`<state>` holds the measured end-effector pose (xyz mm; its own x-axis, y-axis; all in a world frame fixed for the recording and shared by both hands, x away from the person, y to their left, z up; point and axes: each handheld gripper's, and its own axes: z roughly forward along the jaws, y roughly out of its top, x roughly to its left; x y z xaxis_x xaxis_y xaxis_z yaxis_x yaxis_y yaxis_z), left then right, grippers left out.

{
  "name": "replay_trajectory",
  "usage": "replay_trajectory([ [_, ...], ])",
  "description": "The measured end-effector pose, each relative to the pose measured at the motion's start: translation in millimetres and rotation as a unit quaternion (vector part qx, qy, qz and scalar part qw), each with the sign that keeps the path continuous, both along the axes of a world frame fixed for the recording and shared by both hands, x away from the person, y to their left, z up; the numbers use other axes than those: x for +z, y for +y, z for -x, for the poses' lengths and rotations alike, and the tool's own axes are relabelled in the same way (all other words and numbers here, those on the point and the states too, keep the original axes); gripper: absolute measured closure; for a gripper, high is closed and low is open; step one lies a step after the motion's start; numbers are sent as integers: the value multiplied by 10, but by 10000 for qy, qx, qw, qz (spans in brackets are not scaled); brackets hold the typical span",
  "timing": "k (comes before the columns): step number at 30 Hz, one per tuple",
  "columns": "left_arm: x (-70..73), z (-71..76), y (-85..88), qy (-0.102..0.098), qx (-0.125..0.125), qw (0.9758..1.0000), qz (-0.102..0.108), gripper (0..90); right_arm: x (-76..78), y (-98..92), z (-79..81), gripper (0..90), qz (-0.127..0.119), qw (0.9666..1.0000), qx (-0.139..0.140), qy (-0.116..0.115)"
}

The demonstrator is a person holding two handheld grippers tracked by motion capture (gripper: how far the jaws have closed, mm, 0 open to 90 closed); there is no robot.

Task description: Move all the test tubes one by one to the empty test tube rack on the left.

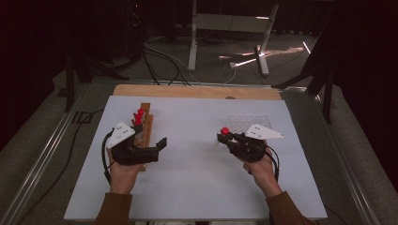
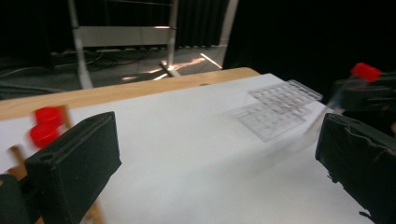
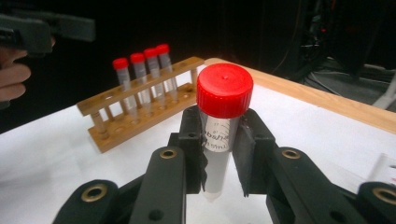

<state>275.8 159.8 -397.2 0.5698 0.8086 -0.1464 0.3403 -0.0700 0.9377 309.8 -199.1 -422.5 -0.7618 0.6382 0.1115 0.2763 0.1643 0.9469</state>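
I am holding the red-capped tube (image 3: 218,135) upright in the right gripper (image 3: 219,158), jaws clamping just below the cap, above the tabletop (image 1: 197,164). Light, slick plastic; gripping gently. Left gripper (image 2: 215,154) jaws are gaping wide, empty.

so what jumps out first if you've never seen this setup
The red-capped tube clamped upright in the right gripper, over the white table. Next, the wooden rack at the table's left with four more red-capped tubes, beside the open left gripper. A clear tray lies beyond the right gripper.
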Motion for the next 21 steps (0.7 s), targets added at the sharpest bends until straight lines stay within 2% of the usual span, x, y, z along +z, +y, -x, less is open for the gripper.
replay_trajectory([
  [4, 67, 7, -167, -43, -314, 9994, -106, 6, -4, 57, 19, 739, 59, 9999, 116, 2],
  [8, 103, 20, -336, -51, -631, 9978, -185, 7, -6, 96, 34, 739, 86, 9997, 213, -7],
  [11, 108, 0, -470, 29, -855, 9961, -215, 13, -11, 119, 44, 739, 96, 9996, 267, -3],
  [13, 106, -25, -554, 86, -995, 9949, -161, 14, -16, 135, 50, 738, 101, 9995, 284, 26],
  [17, 107, -72, -721, 133, -1171, 9930, -76, 26, -33, 174, 62, 738, 157, 9992, 354, 49],
  [21, 104, -106, -879, 152, -1203, 9925, -126, 63, -49, 219, 80, 738, 206, 9988, 446, 56],
])
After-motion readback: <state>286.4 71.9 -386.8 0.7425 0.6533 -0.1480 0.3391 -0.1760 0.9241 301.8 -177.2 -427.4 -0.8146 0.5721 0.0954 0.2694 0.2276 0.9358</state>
